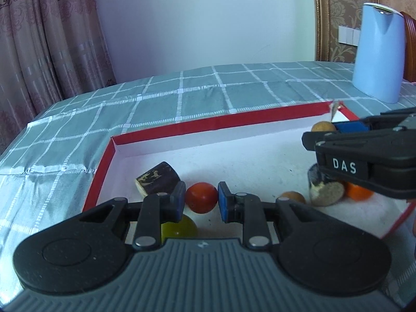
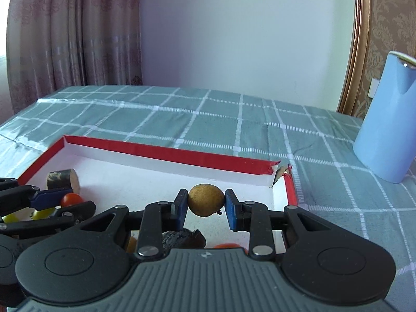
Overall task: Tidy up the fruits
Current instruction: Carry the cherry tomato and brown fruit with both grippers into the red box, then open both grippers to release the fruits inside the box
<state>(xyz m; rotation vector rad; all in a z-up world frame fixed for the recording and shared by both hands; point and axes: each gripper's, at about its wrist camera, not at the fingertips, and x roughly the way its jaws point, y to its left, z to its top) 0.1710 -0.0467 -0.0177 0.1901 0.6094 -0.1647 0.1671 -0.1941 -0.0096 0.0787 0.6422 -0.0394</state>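
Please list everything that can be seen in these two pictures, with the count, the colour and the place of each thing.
box: 1, red rim, white inside, on the table
cherry tomato: 1, red, between the left gripper's pads
longan: 1, tan, between the right gripper's pads
second longan: 1, tan, on the box floor
eggplant pieces: 2, dark purple; one near the box's left wall, one under the right gripper
green fruits: 2, yellow-green, in the box near the left gripper
orange fruit: 1, orange, beside the second eggplant piece
jug: 1, light blue, upright on the table behind the box
tablecloth: 1, grey-green with white checks
curtain: beige-pink, back left
left gripper: 1, black, blue pads, shut on the tomato
right gripper: 1, black, blue pads, shut on the longan
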